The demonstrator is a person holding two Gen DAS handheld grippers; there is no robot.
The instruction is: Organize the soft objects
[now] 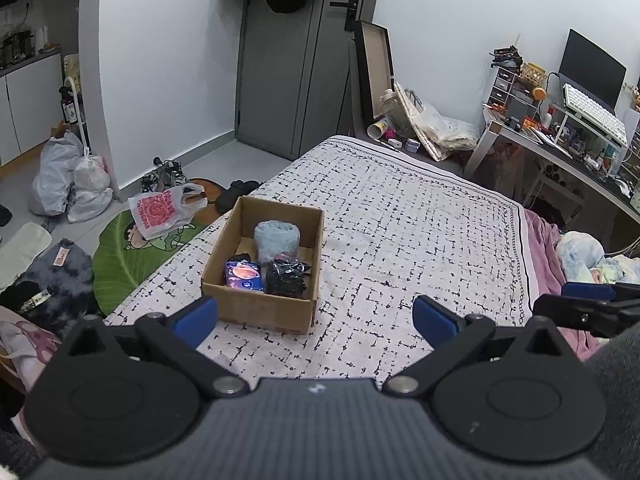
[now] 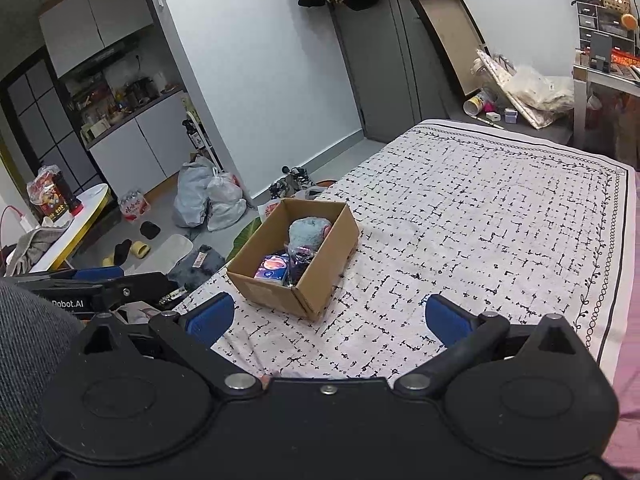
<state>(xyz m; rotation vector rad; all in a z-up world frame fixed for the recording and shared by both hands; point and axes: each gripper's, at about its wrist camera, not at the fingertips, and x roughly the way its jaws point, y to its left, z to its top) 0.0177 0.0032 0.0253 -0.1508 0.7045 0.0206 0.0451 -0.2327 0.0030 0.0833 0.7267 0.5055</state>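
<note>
A brown cardboard box (image 1: 256, 304) (image 2: 276, 288) stands on the patterned bedspread (image 1: 400, 232) (image 2: 480, 208) near the bed's left edge. Inside lie a fluffy light-blue roll (image 1: 277, 240) (image 2: 308, 230), a purple-blue packet (image 1: 244, 275) (image 2: 272, 268) and a black item in clear wrap (image 1: 286, 278) (image 2: 300, 266). My left gripper (image 1: 316, 320) hovers open just in front of the box, nothing between its blue pads. My right gripper (image 2: 330, 320) is open too, to the right of the box and empty; it also shows at the right edge of the left wrist view (image 1: 592, 300).
Left of the bed the floor holds a green leaf rug (image 1: 132, 256), plastic bags (image 1: 72, 184) and shoes (image 1: 164, 174). A cluttered desk (image 1: 568, 136) stands at the right, a grey door (image 1: 288, 80) behind. A pastel plush (image 1: 580, 254) lies on pink bedding at the right.
</note>
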